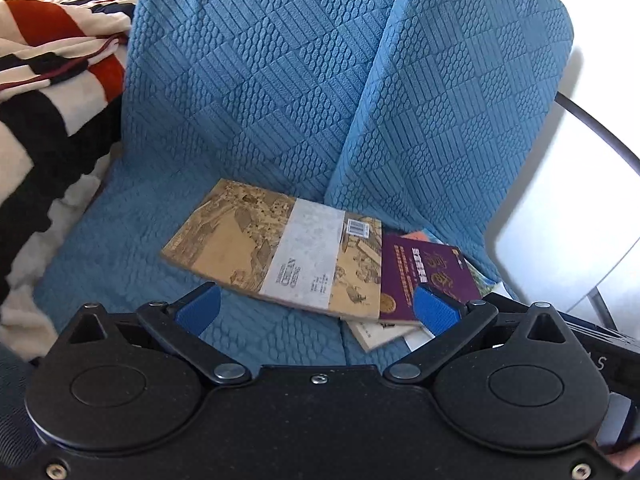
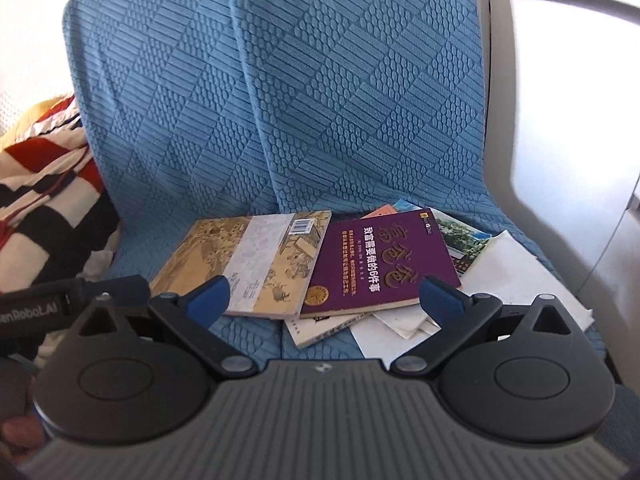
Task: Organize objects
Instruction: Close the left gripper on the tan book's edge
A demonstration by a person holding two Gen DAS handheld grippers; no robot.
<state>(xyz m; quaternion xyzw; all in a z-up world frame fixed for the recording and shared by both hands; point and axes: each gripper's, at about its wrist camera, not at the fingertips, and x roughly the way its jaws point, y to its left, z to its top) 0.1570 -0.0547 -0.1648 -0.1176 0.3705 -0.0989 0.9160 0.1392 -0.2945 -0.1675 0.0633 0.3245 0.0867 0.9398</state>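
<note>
Both the left gripper [image 1: 316, 308] and right gripper [image 2: 324, 300] are spread wide above the tan book [image 2: 244, 264] and purple book [image 2: 380, 256] on the blue seat cover [image 2: 280, 120].

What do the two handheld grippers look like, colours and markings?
Left gripper: black body, two round black discs, black linkage arms with silver pivots, blue ribbed fingertip pads. Right gripper: same layout, grey ribbed centre plate. White "Robot.AI" lettering shows on the left unit in the right wrist view.

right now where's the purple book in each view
Left wrist: purple book at lower right, partly behind the left tongs' right blue pad.
Right wrist: centre, between the open tongs' pads.
Shared landmark: the tan painted-cover book, with barcode, immediately left of it.
</note>
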